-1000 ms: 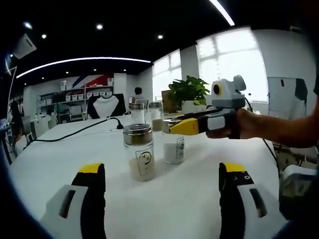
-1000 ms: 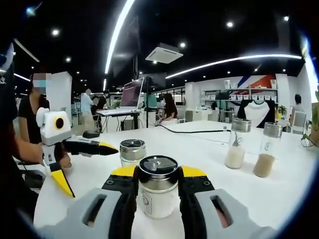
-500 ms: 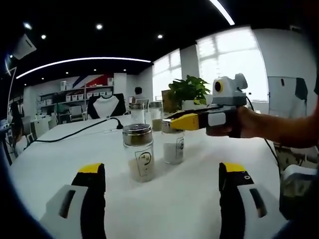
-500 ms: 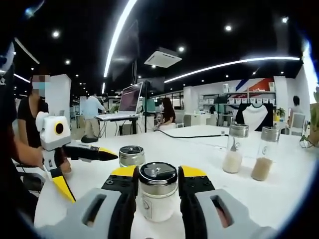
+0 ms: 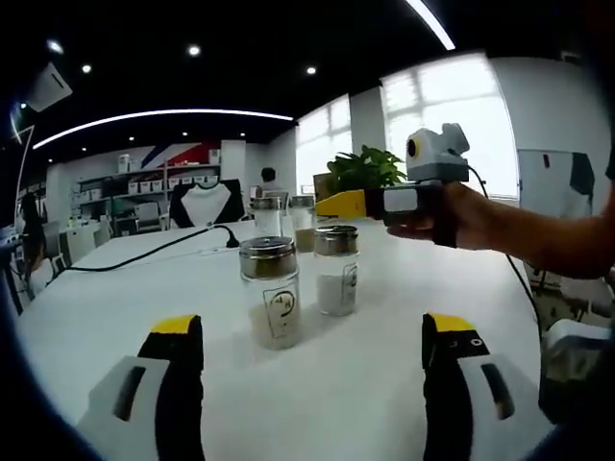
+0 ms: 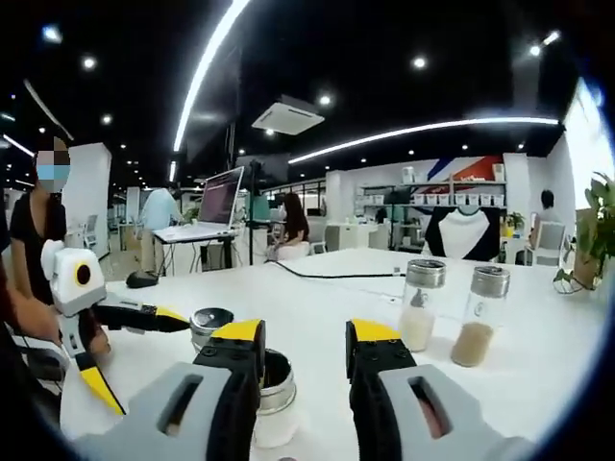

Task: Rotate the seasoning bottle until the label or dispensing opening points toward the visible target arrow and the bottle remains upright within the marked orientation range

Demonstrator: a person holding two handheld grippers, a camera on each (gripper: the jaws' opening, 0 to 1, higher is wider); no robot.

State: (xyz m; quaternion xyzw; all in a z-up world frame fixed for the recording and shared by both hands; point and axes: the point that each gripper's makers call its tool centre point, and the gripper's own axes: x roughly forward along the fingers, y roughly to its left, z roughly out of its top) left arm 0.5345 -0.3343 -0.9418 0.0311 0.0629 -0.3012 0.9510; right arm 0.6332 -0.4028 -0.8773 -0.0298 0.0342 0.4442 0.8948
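Two seasoning bottles are standing upright on the white bench (image 5: 404, 375) ahead of the left tool (image 5: 312, 370), whose jaws are sitting spread wide with nothing between them. The nearer bottle with tan powder (image 5: 270, 293) is showing its label toward this tool; just beside it and a little farther back is the bottle with white powder (image 5: 336, 270), apparently the one to be turned. In the left gripper view the right tool (image 5: 348, 204) is hovering above and just behind that white-powder bottle, gripped by a person's hand (image 5: 452, 216), apart from its cap.

Over in the right gripper view, the right tool (image 6: 303, 360) is showing parted jaws pinching nothing, with the white-powder bottle (image 6: 269, 399) sitting low beside its left jaw rather than between the two. Two more glass jars (image 6: 447, 303) are standing farther across the bench, and the left tool (image 6: 125, 331) is coming in from the left.

Handling looks delicate: glass body, likely smooth and slippery, metal cap, and tall enough to tip. Taking it around the cap or the upper shoulder seems safest for twisting it without toppling. No target arrow is visible from here.
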